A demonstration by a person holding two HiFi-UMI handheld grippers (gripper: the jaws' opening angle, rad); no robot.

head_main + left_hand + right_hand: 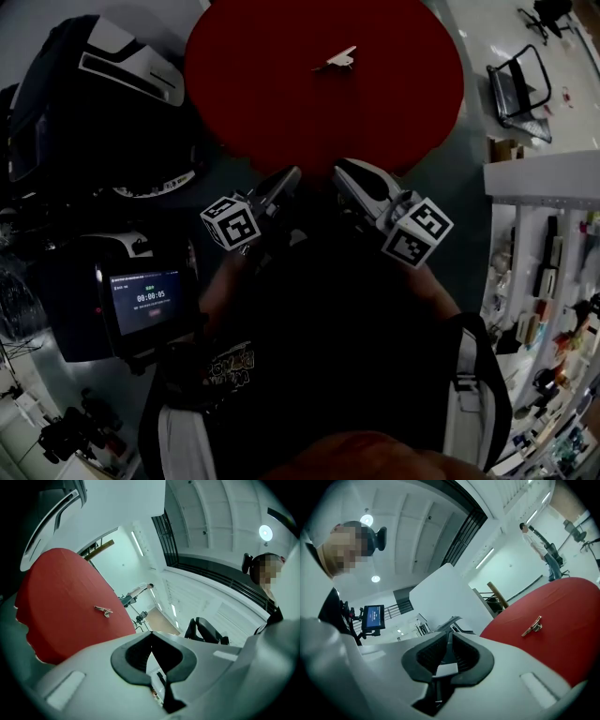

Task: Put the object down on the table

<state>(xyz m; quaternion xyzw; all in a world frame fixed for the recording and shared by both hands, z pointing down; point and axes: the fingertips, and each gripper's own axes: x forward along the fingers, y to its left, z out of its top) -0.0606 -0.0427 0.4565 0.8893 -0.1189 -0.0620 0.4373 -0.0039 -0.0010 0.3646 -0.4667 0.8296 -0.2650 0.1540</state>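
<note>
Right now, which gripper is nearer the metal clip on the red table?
Right, slightly. The right gripper sits at the near edge of the table, almost in line with the clip; the left gripper is beside it, offset leftward.

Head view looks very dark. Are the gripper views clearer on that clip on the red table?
Head view: underexposed, metal clip just a pale speck on the red table. Left gripper view: bright, fisheye-bent, clip sharp. Right gripper view: same, clip clearest.
</note>
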